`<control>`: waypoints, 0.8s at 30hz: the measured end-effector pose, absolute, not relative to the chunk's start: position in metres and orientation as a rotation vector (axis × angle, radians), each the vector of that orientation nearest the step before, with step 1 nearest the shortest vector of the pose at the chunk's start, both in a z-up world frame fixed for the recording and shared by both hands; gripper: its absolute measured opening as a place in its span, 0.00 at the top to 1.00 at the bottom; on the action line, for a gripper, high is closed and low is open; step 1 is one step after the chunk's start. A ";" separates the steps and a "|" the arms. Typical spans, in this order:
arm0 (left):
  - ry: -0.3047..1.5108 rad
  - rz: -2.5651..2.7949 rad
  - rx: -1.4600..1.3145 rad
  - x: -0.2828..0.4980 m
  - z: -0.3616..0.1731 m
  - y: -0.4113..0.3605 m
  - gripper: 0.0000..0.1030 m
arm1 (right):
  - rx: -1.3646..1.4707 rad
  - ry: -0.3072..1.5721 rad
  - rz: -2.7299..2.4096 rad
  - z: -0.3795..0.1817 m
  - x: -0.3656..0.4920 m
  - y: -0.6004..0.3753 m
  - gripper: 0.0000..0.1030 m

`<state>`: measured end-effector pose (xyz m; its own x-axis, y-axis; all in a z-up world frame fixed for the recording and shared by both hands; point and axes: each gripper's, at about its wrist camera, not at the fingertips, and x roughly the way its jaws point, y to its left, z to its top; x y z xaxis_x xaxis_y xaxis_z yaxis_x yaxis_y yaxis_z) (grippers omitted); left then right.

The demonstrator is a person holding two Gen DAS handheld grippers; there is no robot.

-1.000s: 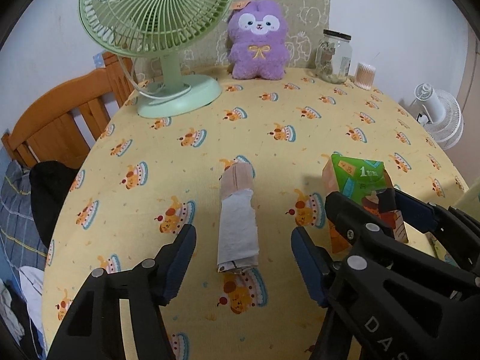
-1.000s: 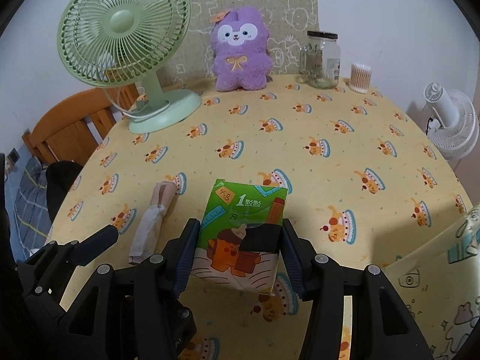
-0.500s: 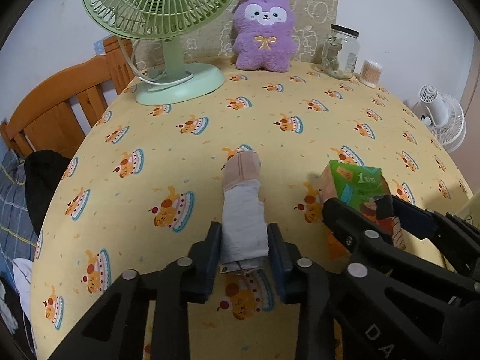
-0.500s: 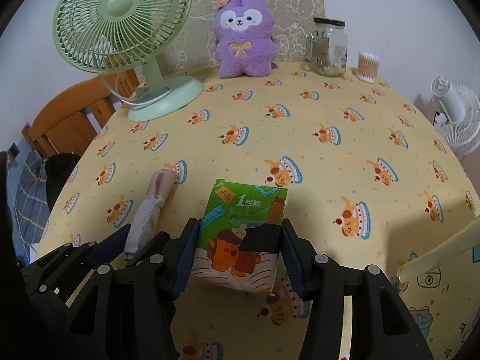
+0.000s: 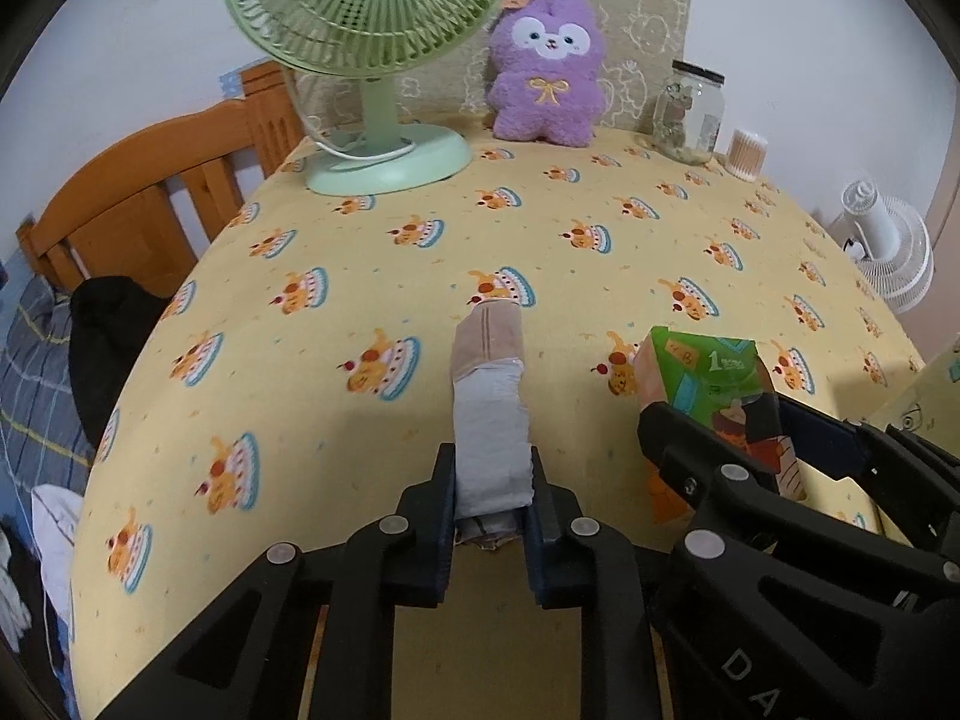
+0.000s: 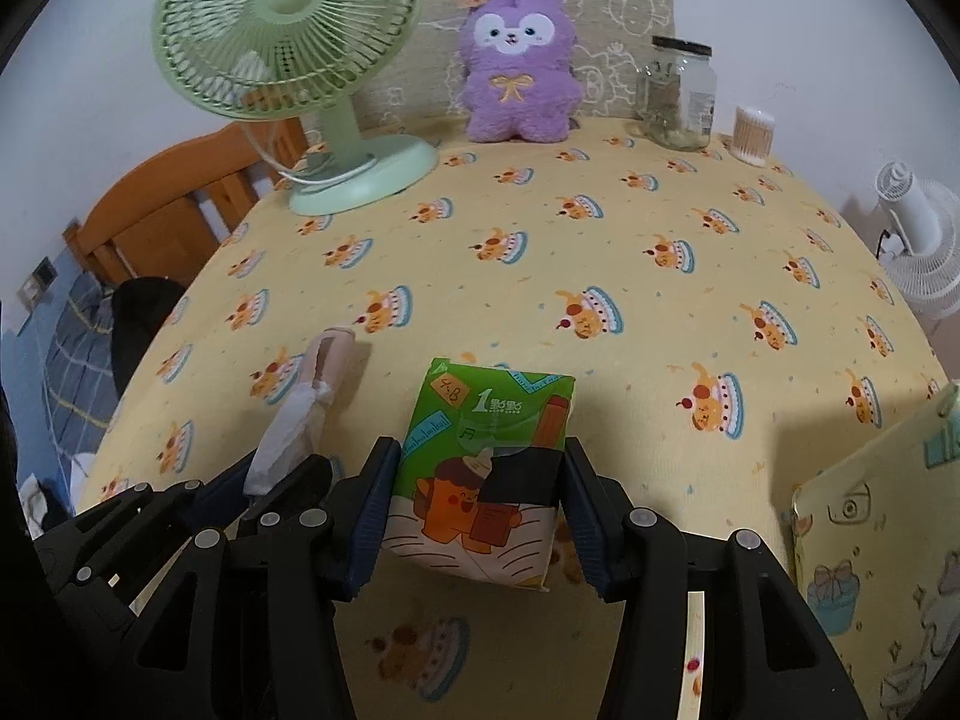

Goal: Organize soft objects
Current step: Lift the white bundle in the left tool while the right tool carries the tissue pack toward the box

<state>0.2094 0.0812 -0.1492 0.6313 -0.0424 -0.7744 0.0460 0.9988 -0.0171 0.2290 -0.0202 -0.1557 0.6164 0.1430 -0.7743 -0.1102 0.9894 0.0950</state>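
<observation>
Left gripper (image 5: 491, 501): jaws have just been closing, now pinching the near end of the rolled sock (image 5: 491, 420), which lies on the tablecloth (image 5: 360, 276) toward 12 o'clock.
Right gripper (image 6: 477, 507): half spread, pads clamping the tissue pack (image 6: 486, 468) at 3 o'clock of the sock.

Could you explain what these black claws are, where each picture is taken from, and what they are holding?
There is no robot here: a person holds a two-finger gripper in each hand, and a fisheye camera on each looks forward along its fingers.

The left view shows the left gripper. Its jaws have just been closing and now press on the near end of a rolled grey and beige cloth lying on the yellow tablecloth.

The right view shows the right gripper clamped on a green tissue pack.

At the far edge stand a green fan, a purple plush toy, a glass jar and a tub of cotton swabs.
</observation>
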 end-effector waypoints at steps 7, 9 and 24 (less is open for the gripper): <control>0.873 -0.029 -0.015 0.190 -0.142 0.086 0.84 | 0.021 0.884 0.172 -0.148 0.209 -0.015 0.46; 0.868 -0.026 -0.021 0.185 -0.139 0.086 0.84 | 0.019 0.879 0.178 -0.145 0.204 -0.014 0.45; 0.812 -0.007 -0.030 0.149 -0.110 0.081 0.85 | 0.012 0.829 0.198 -0.116 0.171 -0.020 0.45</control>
<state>0.1492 0.0806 -0.1103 0.6877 -0.0181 -0.7258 -0.0051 0.9995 -0.0298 0.1713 -0.0198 -0.1155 0.6587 0.1790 -0.7308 -0.1700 0.9816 0.0872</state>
